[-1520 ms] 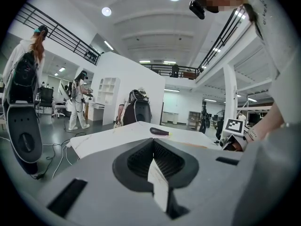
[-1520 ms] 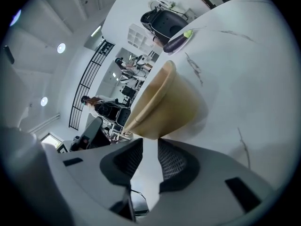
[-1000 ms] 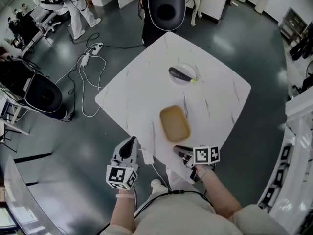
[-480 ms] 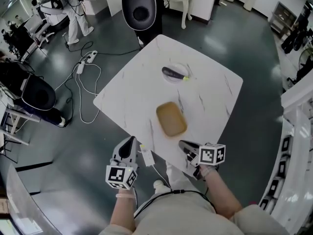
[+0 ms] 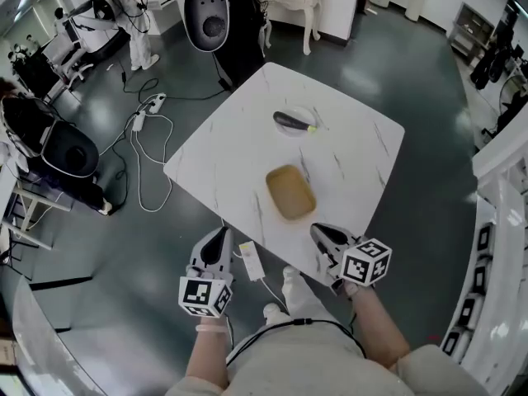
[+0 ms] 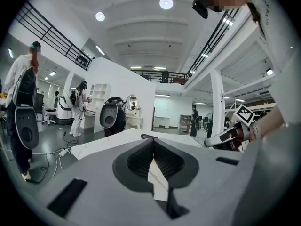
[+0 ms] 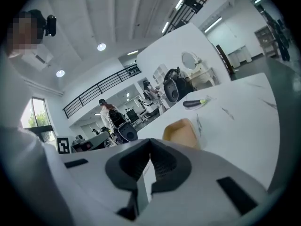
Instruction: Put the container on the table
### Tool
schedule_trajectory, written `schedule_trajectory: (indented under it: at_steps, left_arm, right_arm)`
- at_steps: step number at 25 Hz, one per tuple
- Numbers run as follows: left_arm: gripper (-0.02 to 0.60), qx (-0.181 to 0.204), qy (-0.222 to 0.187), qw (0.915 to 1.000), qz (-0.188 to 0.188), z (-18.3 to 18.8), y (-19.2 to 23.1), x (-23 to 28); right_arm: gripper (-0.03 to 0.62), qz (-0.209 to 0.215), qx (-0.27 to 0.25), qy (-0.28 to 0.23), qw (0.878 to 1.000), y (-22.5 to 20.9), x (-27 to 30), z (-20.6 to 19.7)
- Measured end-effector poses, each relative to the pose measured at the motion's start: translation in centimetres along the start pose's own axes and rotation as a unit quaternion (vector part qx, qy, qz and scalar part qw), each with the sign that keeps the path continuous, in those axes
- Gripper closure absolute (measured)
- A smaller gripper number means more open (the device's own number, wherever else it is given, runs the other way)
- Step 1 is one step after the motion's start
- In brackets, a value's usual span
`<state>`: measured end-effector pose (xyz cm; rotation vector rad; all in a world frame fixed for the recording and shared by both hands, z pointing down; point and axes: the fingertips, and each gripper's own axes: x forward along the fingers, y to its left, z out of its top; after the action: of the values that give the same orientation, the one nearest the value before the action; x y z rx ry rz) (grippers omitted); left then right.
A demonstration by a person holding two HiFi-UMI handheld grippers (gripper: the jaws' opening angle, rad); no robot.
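Note:
The tan, tray-like container [image 5: 290,192] rests on the white marble-look table [image 5: 239,155], near its front corner, and nothing holds it. It shows again in the right gripper view as the container [image 7: 181,131] just beyond the jaws. My right gripper [image 5: 320,234] hovers over the table's near edge, a short way in front of the container, shut and empty; its jaws [image 7: 150,141] meet. My left gripper [image 5: 220,238] hangs left of the table corner, over the floor, shut with nothing in it [image 6: 153,142]. From the left gripper view the right gripper [image 6: 221,138] appears at the right.
A dark eggplant [image 5: 293,123] lies on a white plate [image 5: 312,115] at the table's far side. On the grey floor are a cable and power strip [image 5: 144,110], black-and-white pod machines [image 5: 214,19] [image 5: 70,151] and people at the back left. White shelving [image 5: 503,221] runs along the right.
The right gripper has risen and drawn back from the container's near edge, its jaws now together. The container stays on the table. The left gripper has lifted slightly.

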<state>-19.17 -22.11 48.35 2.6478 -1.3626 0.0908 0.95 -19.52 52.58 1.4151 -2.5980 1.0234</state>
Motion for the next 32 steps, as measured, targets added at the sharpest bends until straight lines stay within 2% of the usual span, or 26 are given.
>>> schedule_trajectory:
  at_steps: [6,13,25,32]
  left_arm:
    - [0.578,0.008,-0.016,0.9998,-0.004,0.8,-0.6,-1.7]
    - [0.578,0.013,-0.031,0.9994,0.001,1.7,-1.0,-4.0]
    - [0.578,0.019,-0.039,0.999,0.006,1.9,-2.2,-6.4]
    - [0.578,0.018,-0.053,0.998,0.029,2.8,-2.9,-6.7]
  right_arm:
    - [0.588,-0.02,-0.068,-0.053,0.996,1.4,-2.0,1.9]
    - [0.588,-0.054,-0.159,-0.099,0.981,2.9,-4.7,3.5]
    - [0.589,-0.066,-0.2,-0.13,0.969,4.6,-7.7,3.3]
    - [0.589,-0.043,-0.231,-0.121,0.964,4.8,-8.4,3.6]
